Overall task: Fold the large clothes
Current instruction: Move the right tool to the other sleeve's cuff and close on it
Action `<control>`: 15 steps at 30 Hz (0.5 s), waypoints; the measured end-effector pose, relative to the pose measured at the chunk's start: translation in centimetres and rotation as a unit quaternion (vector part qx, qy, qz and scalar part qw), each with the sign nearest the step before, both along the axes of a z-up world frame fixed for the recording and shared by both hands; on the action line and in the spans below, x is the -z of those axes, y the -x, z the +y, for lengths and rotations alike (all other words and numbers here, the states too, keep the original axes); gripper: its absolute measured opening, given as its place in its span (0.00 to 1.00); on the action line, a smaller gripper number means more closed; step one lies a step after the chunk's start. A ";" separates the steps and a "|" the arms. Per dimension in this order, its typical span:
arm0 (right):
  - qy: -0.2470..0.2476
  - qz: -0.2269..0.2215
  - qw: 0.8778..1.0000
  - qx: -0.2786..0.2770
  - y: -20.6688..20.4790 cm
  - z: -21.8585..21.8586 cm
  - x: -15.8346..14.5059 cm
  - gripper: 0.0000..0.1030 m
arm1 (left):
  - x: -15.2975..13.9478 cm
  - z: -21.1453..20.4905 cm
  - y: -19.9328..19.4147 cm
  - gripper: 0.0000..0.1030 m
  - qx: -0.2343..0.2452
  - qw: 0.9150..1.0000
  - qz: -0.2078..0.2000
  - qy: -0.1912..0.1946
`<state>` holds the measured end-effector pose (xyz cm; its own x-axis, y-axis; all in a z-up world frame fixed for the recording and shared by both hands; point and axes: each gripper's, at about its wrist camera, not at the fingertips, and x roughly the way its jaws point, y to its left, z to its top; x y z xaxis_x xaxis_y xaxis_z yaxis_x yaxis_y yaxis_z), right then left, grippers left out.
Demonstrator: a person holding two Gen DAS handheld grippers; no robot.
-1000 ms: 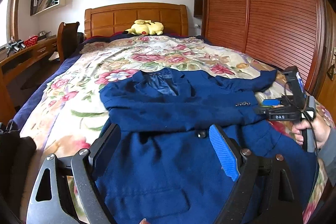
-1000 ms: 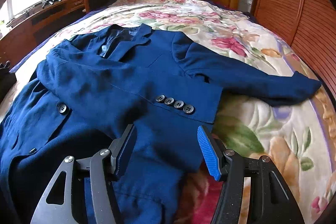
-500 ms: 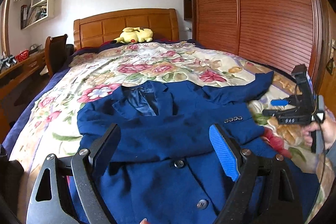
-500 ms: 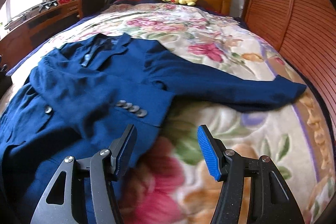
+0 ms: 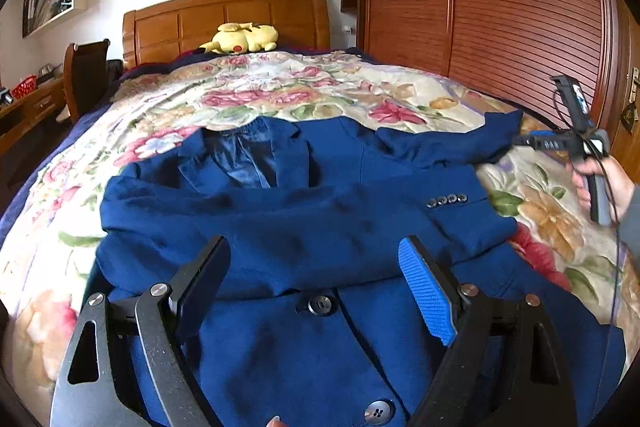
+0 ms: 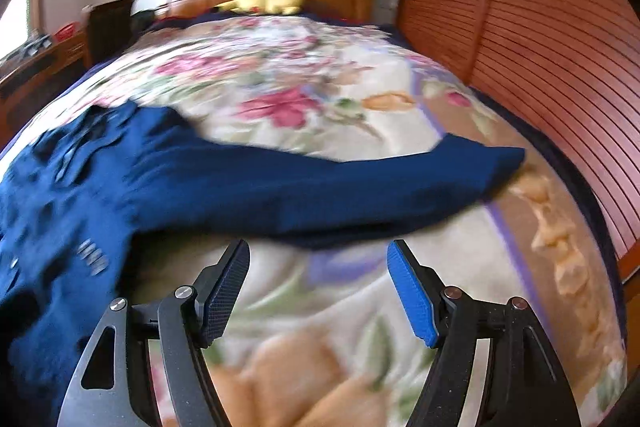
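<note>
Above jacket, left gripper agape

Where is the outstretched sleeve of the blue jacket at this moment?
In the right wrist view the outstretched sleeve lies flat on the floral bedspread, just ahead of the open right hand-held gripper, its cuff towards the wooden wardrobe.

Matt blue cloth jacket; glossy wooden headboard.

Left wrist view low over jacket, facing headboard; right wrist view nearer outstretched sleeve, sharing both
</note>
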<state>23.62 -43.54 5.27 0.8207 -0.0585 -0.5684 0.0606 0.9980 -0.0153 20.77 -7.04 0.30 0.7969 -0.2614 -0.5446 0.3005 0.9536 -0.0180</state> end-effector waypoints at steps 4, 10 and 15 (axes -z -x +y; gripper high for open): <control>-0.021 0.000 0.998 0.056 -2.9 -3.9 0.5 0.71 | 0.5 0.1 0.0 0.84 -0.002 1.000 0.007 0.006; -0.086 0.002 0.989 0.120 -6.1 -7.6 1.8 0.71 | 1.4 0.0 -0.4 0.84 0.001 1.000 0.026 0.010; -0.123 0.017 0.981 0.148 -7.8 -8.7 2.6 0.71 | 1.5 0.0 -0.4 0.84 -0.002 1.000 0.027 0.007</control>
